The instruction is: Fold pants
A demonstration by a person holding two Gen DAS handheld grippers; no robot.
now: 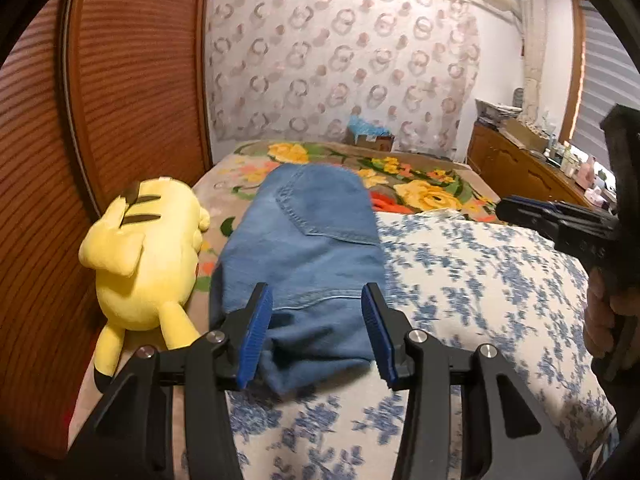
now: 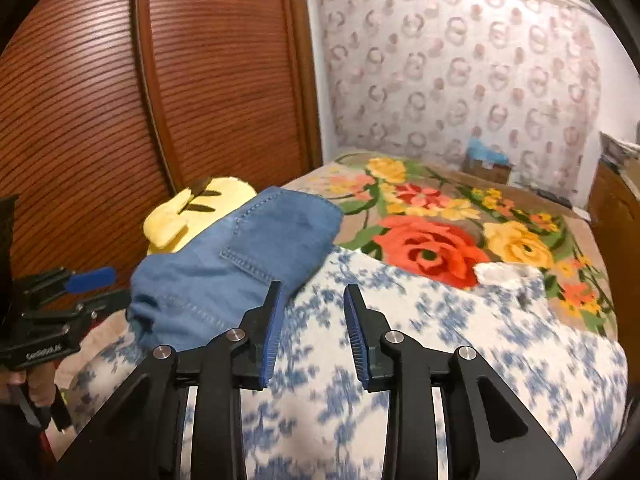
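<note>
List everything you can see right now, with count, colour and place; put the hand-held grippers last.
pants: one, blue denim, folded, lying across both blankets.
plush toy: one, yellow, beside the pants, next to the wardrobe.
flower blanket: one, brown with red and yellow roses, far part of the bed.
blue-patterned blanket: one, white with blue, near part of the bed.
wardrobe: one, reddish-brown, left of the bed.
cardboard box: one, brown with blue contents, far end of the bed.
dresser: one, brown, cluttered, right of the bed.
left hand-held gripper: black with blue pads, open, over the pants' near edge.
right hand-held gripper: same, open, above the blue-patterned blanket.
</note>
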